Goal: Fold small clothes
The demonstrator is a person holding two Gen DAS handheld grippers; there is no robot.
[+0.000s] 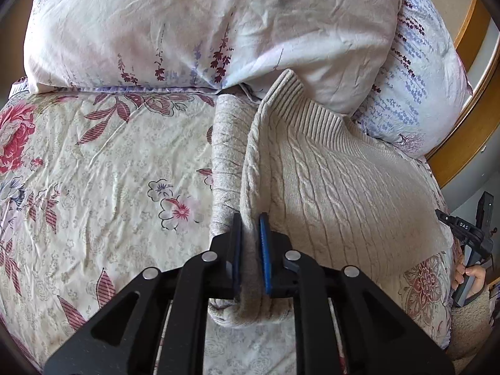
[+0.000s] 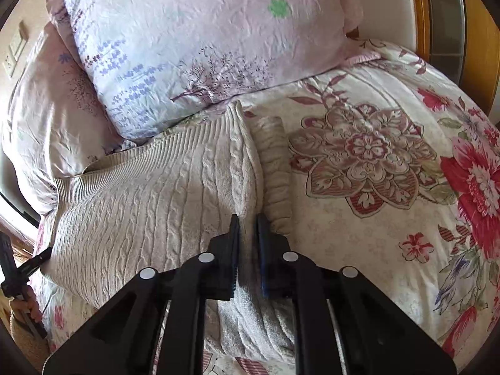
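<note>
A beige cable-knit sweater [image 1: 337, 187] lies on a floral bedspread, its ribbed hem toward the pillows. In the left wrist view my left gripper [image 1: 251, 218] is shut on the sweater's left edge, with a sleeve [image 1: 226, 156] lying alongside. In the right wrist view my right gripper [image 2: 248, 220] is shut on the sweater's [image 2: 150, 206] right edge, with the other sleeve [image 2: 275, 168] just to its right. The right gripper's body shows at the far right of the left wrist view [image 1: 472, 234], and the left gripper's at the far left of the right wrist view [image 2: 15, 268].
Two floral pillows [image 1: 203, 28] [image 2: 200, 40] lie against the sweater's far end. The floral bedspread [image 1: 93, 181] [image 2: 390, 187] spreads out on both sides. A wooden bed frame [image 1: 468, 125] curves along the right.
</note>
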